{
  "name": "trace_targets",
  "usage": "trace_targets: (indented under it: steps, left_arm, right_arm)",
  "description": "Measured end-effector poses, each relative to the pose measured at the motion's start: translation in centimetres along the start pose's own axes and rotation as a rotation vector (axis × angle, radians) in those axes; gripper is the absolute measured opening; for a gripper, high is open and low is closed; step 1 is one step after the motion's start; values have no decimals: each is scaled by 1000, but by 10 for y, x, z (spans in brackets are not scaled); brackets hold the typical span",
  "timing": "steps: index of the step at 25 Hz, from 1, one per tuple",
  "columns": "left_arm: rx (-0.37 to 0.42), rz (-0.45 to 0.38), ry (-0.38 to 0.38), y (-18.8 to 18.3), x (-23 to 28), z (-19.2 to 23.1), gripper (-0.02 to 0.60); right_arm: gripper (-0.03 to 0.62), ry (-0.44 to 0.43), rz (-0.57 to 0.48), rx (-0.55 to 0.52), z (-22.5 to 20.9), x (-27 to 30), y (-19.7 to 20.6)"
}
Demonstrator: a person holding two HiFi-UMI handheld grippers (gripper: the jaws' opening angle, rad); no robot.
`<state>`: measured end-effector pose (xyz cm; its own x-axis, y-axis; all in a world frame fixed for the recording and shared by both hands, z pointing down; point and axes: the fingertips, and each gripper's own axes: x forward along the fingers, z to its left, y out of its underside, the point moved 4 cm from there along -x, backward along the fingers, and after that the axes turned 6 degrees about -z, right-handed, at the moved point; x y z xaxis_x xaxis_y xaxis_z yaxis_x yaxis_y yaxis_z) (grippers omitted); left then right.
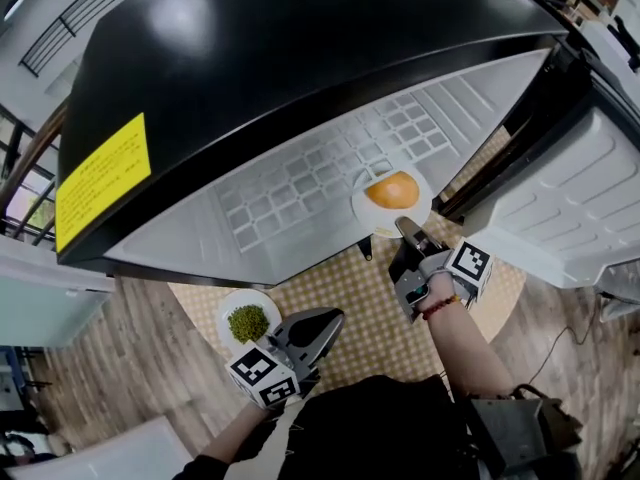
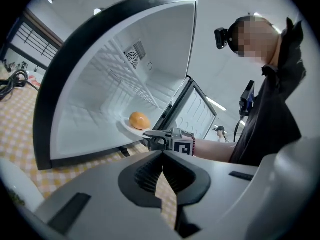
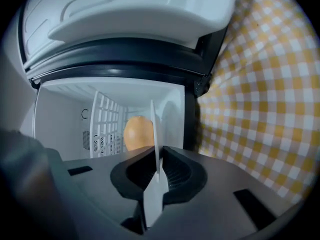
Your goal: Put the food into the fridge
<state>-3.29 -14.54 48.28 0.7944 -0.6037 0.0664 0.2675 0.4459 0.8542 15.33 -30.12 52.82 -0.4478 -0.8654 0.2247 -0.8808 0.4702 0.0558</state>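
Got the right gripper [image 1: 408, 230] pinched on the thin rim of a smooth white plate [image 1: 360, 204], round orange food [image 1: 392, 190] on top, just past the lip of the black fridge [image 1: 300, 68]. Ribbed white liner stretching off left. Left gripper [image 1: 325, 320] closed on nothing, near the green-food plate [image 1: 228, 310] on the yellow checked cloth [image 1: 370, 308].

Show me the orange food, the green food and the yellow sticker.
orange food [image 1: 392, 190]: head view, middle of its top.
green food [image 1: 248, 323]: head view, centre of the pile.
yellow sticker [image 1: 103, 180]: head view, middle of the label.
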Motion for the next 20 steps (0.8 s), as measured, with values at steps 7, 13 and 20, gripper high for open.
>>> trace_targets:
  steps: [7, 13, 20]
  left_arm:
    - [-21, -5, -34, 0, -5, 12, 12]
    - [-15, -19, -39, -6, -5, 19, 12]
    - [-11, -15, -51, -8, -5, 20, 12]
  right_arm:
    - [35, 32, 10, -52, 9, 23, -4]
    - [35, 48, 24, -69, 13, 36, -8]
    - [35, 76, 53, -109, 12, 41, -7]
